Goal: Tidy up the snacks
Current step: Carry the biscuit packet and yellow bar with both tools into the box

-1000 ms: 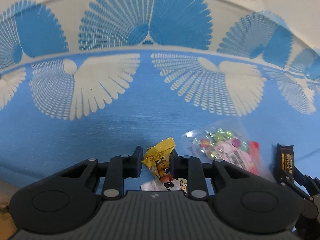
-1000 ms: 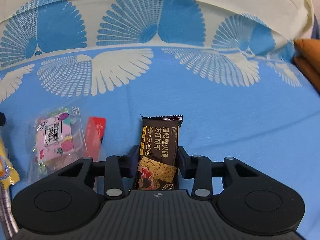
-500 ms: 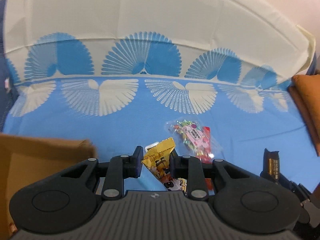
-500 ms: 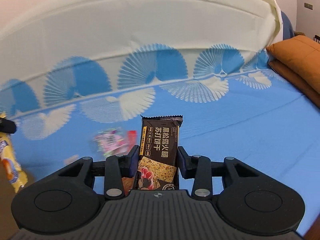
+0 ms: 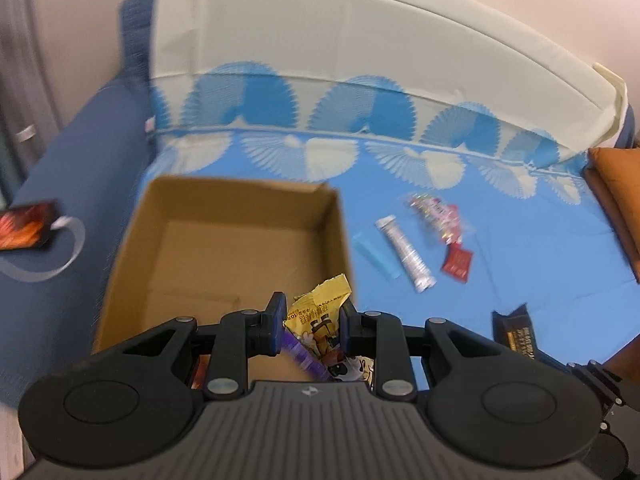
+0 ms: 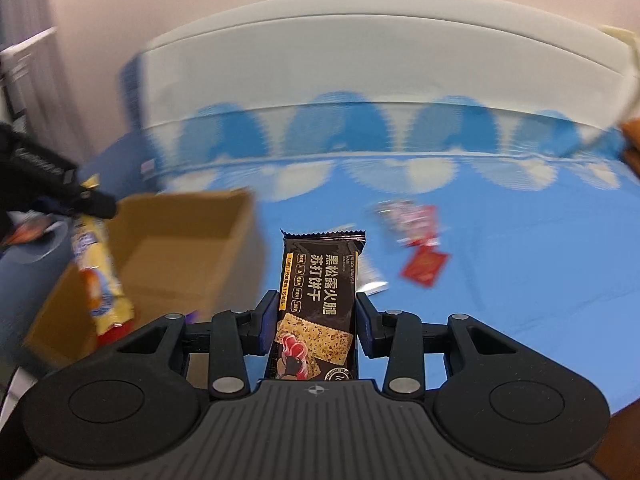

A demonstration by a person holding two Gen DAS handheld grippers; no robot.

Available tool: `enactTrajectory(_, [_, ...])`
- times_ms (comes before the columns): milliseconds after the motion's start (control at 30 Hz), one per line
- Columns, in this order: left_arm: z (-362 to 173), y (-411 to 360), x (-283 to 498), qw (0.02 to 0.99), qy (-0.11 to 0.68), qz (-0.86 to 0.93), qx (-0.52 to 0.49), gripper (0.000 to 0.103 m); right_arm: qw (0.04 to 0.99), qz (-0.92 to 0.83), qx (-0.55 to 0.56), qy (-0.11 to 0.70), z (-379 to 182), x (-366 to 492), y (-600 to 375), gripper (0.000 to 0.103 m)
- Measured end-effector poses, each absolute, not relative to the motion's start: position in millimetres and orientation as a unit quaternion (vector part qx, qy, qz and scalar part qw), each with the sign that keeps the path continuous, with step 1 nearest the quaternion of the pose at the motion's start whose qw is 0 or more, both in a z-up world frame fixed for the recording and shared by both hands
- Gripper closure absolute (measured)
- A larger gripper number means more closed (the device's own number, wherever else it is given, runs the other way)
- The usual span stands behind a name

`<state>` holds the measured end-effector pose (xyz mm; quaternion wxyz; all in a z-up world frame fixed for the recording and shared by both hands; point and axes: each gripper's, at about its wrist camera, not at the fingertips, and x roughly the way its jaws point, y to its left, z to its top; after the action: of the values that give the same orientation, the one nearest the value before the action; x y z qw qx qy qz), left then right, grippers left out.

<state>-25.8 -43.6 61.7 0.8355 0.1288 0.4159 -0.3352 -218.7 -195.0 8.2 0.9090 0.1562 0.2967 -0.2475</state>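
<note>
My left gripper (image 5: 313, 320) is shut on a yellow snack packet (image 5: 318, 312) and hangs over the near right corner of an open cardboard box (image 5: 240, 204). My right gripper (image 6: 316, 322) is shut on a dark brown cracker packet (image 6: 320, 276), held upright above the blue sheet, just right of the cardboard box (image 6: 192, 240). In the right wrist view the yellow snack packet (image 6: 98, 276) dangles at the left. On the sheet lie a clear bag of candy (image 5: 436, 216), a red sachet (image 5: 457, 265), a silver tube (image 5: 405, 252) and a light blue stick (image 5: 376, 255).
The box sits on a bed with a blue and white fan-patterned sheet (image 5: 520, 264). An orange pillow (image 5: 616, 200) lies at the right edge. On the dark blue cover (image 5: 80, 184) at the left lies a phone (image 5: 28, 230) with a white cable. A wall rises behind the bed.
Both grippers rose and swung left with their packets, away from the sheet. The cardboard box came into view, and the left gripper now hangs over it.
</note>
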Motion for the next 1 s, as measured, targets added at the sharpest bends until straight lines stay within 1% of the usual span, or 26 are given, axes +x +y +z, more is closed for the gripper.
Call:
enactTrajectory(200, [55.5, 37.3, -46.4, 0.84, 0.429, -0.308, 0.12, 0.074, 0.924, -0.165, 0.146, 0.312, 24.3, -208.6, -113.3, 0.061])
enactTrajectory(467, [41.4, 99.6, -75.7, 0.843, 0.431, -0.3, 0.111, 0.074, 0.93, -0.108, 0.089, 0.341, 27.0, -202.9, -40.9, 0.061])
enactTrajectory(700, [35.6, 114.0, -89.1, 0.841, 0.434, -0.307, 0.098, 0.074, 0.932, -0.116, 0.068, 0.338, 36.1, -207.5, -16.3, 0.061])
enactTrajectory(1000, [39.9, 119.8, -90.8, 0.844, 0.428, -0.31, 0.089, 0.074, 0.932, -0.122, 0.056, 0.337, 37.3, -208.5, -15.3, 0.061])
